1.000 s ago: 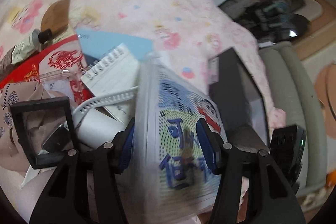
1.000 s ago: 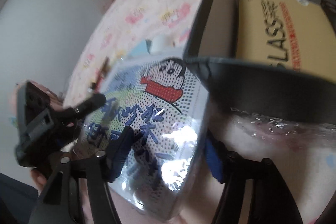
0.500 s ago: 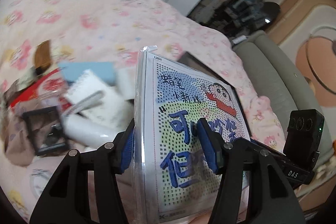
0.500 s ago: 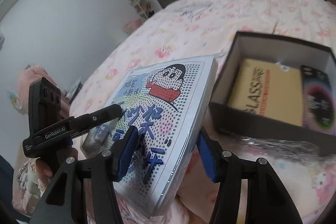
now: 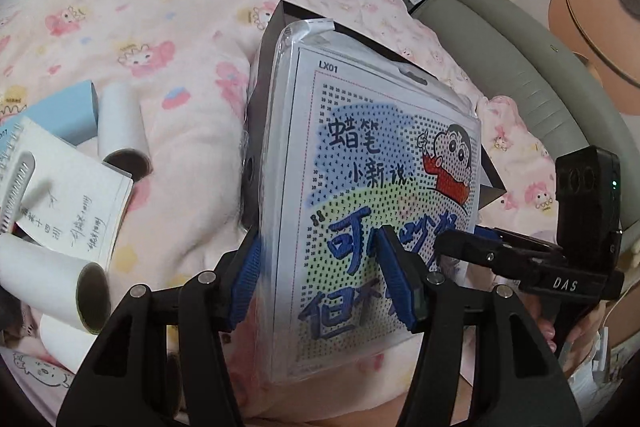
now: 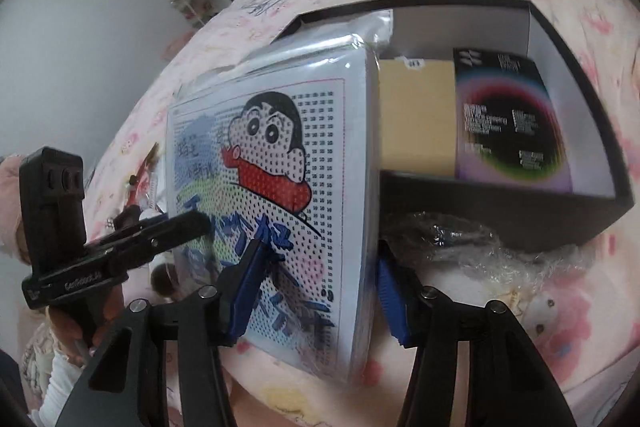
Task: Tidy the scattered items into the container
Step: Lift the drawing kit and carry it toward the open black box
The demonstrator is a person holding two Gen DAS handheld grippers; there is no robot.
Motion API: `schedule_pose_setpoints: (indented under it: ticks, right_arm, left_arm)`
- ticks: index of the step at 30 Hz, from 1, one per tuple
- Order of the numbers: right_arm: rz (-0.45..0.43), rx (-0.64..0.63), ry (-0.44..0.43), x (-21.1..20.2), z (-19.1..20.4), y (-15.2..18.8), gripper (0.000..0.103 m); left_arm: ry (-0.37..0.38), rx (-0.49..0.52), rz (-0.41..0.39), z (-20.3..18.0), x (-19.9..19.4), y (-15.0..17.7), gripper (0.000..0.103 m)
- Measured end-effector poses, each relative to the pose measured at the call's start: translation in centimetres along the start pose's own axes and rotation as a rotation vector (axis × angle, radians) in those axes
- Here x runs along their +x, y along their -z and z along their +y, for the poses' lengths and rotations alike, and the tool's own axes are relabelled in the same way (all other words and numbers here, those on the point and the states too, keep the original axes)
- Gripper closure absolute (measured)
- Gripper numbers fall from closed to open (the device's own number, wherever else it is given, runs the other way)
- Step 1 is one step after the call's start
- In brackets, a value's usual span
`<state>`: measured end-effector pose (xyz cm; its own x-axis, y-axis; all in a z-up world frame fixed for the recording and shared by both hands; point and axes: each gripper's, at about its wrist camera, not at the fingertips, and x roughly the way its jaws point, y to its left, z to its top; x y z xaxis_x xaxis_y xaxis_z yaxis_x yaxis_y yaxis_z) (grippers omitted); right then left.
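Observation:
A flat cartoon bead-art kit [image 5: 380, 187] in clear wrap hangs tilted above the pink bedspread, its far edge over the near left corner of the black box [image 6: 540, 27]. My left gripper [image 5: 320, 283] is shut on the kit's lower edge, one blue pad on each face. In the right wrist view my right gripper [image 6: 320, 291] straddles the same kit [image 6: 280, 167]; its jaws are closing, with the pads against the front face and the back. Inside the box lie a tan carton [image 6: 416, 115] and a black carton with a coloured ring [image 6: 508, 123].
Left of the box lie a spiral notebook [image 5: 68, 203], a blue carton [image 5: 68, 107] and two white rolls [image 5: 120, 115] [image 5: 48, 275]. Crumpled clear wrap [image 6: 448, 235] sits against the box's near wall. A grey padded edge [image 5: 520, 67] borders the bed on the right.
Both grippers have carried the kit away from the clutter toward the black box. The kit's face has rolled toward the left camera. The box interior now shows fully in the right view.

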<state>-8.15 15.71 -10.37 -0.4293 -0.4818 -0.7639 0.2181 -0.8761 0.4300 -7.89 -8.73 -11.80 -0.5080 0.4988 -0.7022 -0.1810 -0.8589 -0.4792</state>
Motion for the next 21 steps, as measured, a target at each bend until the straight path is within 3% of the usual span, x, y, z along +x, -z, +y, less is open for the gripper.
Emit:
schedule_pose_setpoints:
  ticks: [7,10,12,21]
  right_arm:
    - [-0.098,0.036,-0.056,-2.1,-1.0,0.2,0.053]
    - [-0.058,0.029,-0.039,-1.2,-0.8,0.4,0.062]
    - [-0.027,0.012,-0.005,-0.5,-0.4,0.6,0.062]
    - [-0.059,-0.032,0.025,-1.1,0.1,0.9,0.062]
  left_arm:
    - [-0.019,-0.044,-0.093,1.0,-1.6,0.1,0.054]
    - [-0.041,-0.008,-0.072,0.4,-1.0,0.3,0.056]
    - [-0.073,0.025,-0.078,-0.1,-1.0,0.7,0.056]
    - [-0.052,0.026,-0.072,-0.2,-1.1,0.7,0.056]
